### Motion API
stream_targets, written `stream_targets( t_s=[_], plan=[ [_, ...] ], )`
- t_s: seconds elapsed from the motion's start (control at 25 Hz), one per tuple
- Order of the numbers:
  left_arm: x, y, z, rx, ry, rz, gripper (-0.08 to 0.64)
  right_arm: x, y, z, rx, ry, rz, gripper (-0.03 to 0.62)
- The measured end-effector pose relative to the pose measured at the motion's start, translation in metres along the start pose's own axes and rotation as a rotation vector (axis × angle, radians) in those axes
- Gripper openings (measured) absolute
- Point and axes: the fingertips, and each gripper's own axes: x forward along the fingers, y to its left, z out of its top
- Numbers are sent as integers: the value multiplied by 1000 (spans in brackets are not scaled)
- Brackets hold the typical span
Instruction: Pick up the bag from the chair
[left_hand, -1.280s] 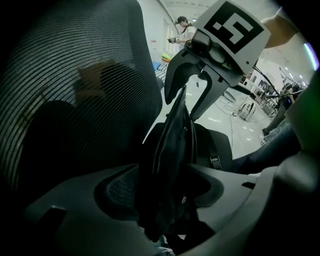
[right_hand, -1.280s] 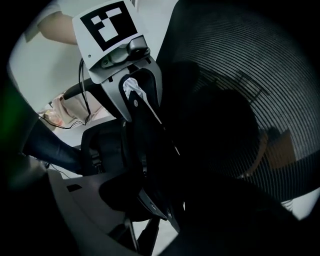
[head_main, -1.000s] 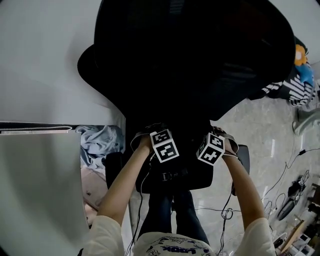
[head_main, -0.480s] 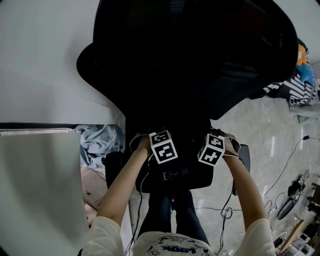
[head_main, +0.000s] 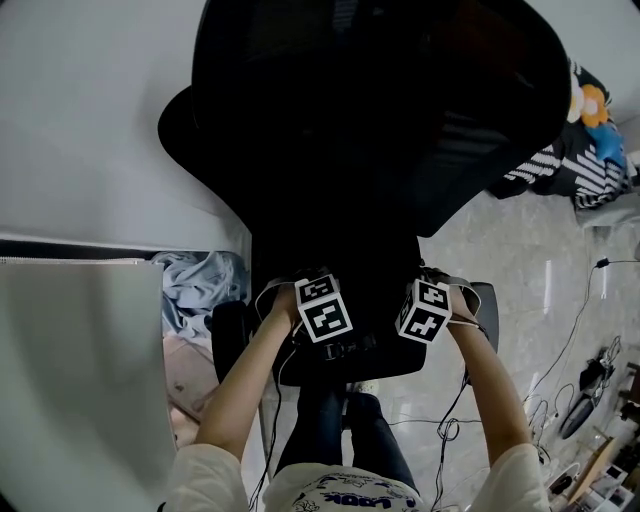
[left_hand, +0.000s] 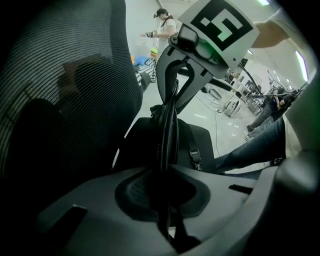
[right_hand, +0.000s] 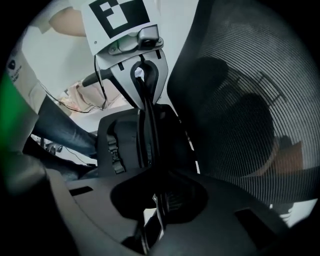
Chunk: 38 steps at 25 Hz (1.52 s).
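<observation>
A black bag (head_main: 352, 357) lies on the seat of a black mesh-backed office chair (head_main: 380, 120). Its buckle shows in both gripper views, and the bag (left_hand: 187, 145) sits just past the jaws. A black strap (left_hand: 168, 132) rises from the bag. My left gripper (left_hand: 167, 202) is shut on it, and the strap runs on to my right gripper (left_hand: 187, 55) opposite. In the right gripper view the same strap (right_hand: 150, 127) passes through my shut right gripper (right_hand: 155, 202) up toward the left gripper (right_hand: 135, 50). In the head view the left gripper (head_main: 335, 315) and right gripper (head_main: 413, 312) face each other above the bag.
The chair's mesh back (left_hand: 65, 100) stands close behind the grippers. A heap of cloth (head_main: 200, 285) lies left of the chair beside a grey panel (head_main: 80, 380). Cables (head_main: 570, 350) trail over the tiled floor at right. My legs (head_main: 340, 430) stand against the seat's front.
Both grippers stay shut on the strap and have shifted very slightly lower and leftward in the head view. The chair and bag look the same.
</observation>
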Motion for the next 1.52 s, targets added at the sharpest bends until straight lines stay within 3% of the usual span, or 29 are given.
stream_targets(
  t_s=[0.2,0.52,1.16,1.52],
  plan=[
    [-17,-22,-2,33,32,10,34,-15,25,1,30,-44,23,55],
    [-69,-90,3,58,72,24,35,-74,85,-3,-6,-94,36,54],
    [-157,-320,14,17,58,173,35,-208,274,-48,-176,-162,-26,54],
    [-181,-433,10,-3,56,188,34,-250,372,-73,-240,-179,-18,54]
  ],
)
